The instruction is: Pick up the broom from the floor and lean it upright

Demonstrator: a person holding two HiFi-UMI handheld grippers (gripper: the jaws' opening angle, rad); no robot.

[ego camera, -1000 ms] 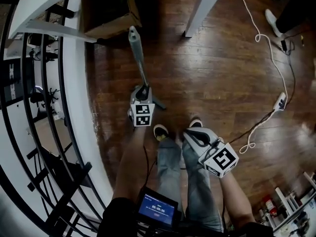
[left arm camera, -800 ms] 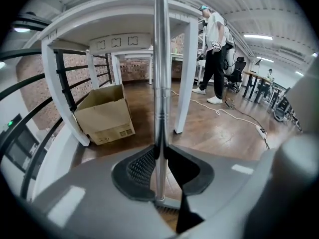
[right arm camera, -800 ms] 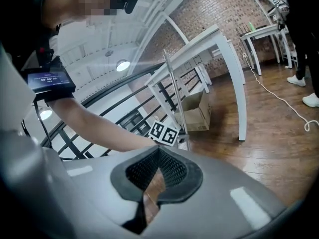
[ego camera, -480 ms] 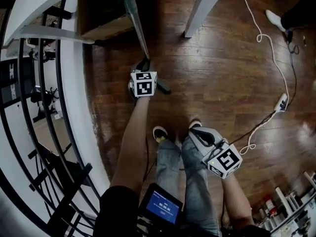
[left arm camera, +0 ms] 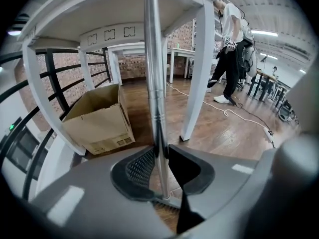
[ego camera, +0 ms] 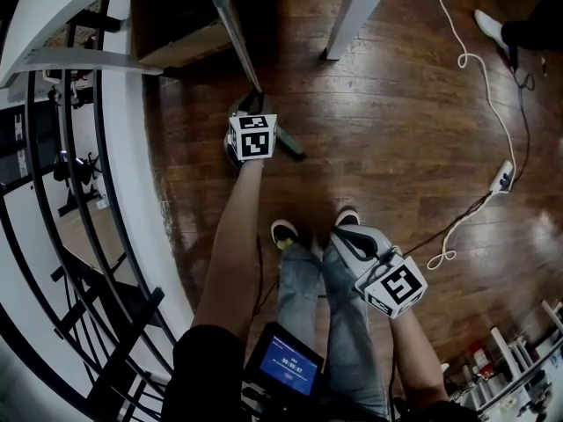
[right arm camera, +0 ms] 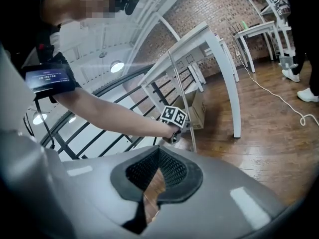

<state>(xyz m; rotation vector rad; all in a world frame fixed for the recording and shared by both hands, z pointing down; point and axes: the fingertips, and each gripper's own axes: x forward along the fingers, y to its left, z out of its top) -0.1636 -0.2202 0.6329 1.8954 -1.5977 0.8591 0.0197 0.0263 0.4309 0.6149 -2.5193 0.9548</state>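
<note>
Dark wooden floor (ego camera: 396, 130) on every side of the cardboard box (ego camera: 180, 25), glare-washed in places. Left of the box, a black railing (ego camera: 53, 236), bent by the lens and cut off at the frame edge. Over the box, a white table (ego camera: 53, 7), with only a corner of the top and two legs in sight from the head view. Box itself open at the top, half in shadow, contents impossible to make out. Below the box in the head view, a person's legs (ego camera: 303, 306) in jeans, partly hidden by a small lit screen (ego camera: 283, 372), print too small to read.

Just right of the box, the broom (ego camera: 230, 33): metal handle standing close to upright, upper end cut off by the frame in both the head view and the left gripper view. Broom head almost wholly hidden under the gripper, only a dark stub and a pale strip showing. Left gripper (left arm camera: 160, 149) clamped low on that handle, both pads against the metal. Right gripper (right arm camera: 159, 151) well away from the box, above the shoes (ego camera: 283, 233), jaws closed together on nothing, with a thin sliver of floor showing behind the tips.

Far right of the box, a white cable (ego camera: 479, 77) looped across the boards to a power strip (ego camera: 501, 178). Beyond the box in the left gripper view, a standing person (left arm camera: 229, 49), partly hidden by the table frame.
</note>
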